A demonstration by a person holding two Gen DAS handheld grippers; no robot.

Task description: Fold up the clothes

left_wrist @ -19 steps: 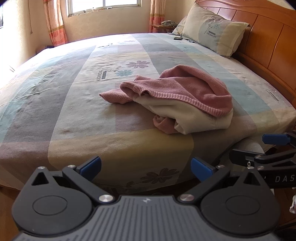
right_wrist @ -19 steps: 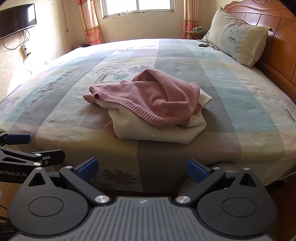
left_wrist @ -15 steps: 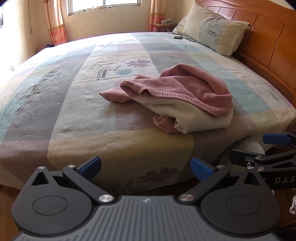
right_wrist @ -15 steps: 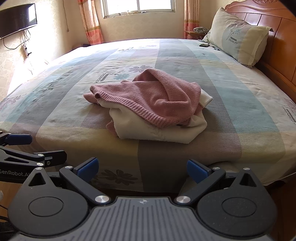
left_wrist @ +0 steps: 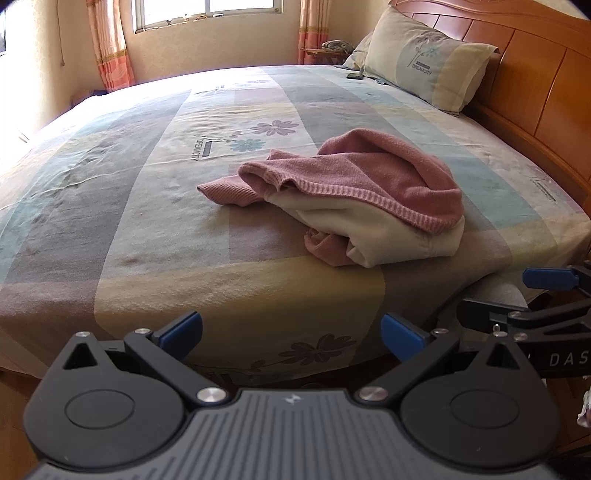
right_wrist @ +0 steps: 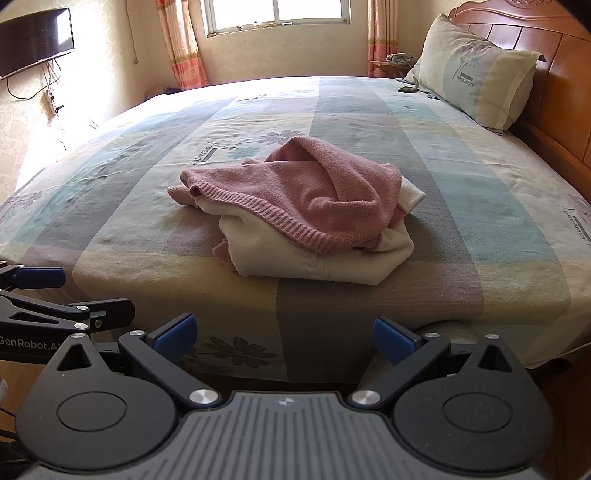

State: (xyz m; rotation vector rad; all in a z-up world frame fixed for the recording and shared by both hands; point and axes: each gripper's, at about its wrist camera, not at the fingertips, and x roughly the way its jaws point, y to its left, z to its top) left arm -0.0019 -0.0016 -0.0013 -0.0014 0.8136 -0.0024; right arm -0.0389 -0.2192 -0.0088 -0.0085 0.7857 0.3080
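A crumpled pink knitted sweater (left_wrist: 369,177) lies heaped on a bed (left_wrist: 147,206), near the bed's near edge and draped over a cream garment (left_wrist: 373,229) that shows beneath its ribbed hem; one pink sleeve end pokes out to the left of the heap, flat on the patchwork bedspread; the two garments touch and overlap, and how they are tangled underneath cannot be told. The left gripper (left_wrist: 291,328) hangs off the near edge of the bed with its blue-padded jaws spread wide and nothing between them; from its view the heap lies ahead and somewhat to the right, well apart from the fingertips. The right gripper (right_wrist: 282,334) is likewise wide open and empty, also short of the mattress edge; in its view the heap sits almost straight ahead, apart from the pads. Each gripper shows at the edge of the other's view, the right one low on the right side of the left camera's picture, the left one low on the left side of the right camera's, so the two stand side by side before the bed. At the far right a pillow (left_wrist: 424,70) leans against a wooden headboard (left_wrist: 535,85); a window (right_wrist: 273,14) with orange curtains stands beyond the bed.
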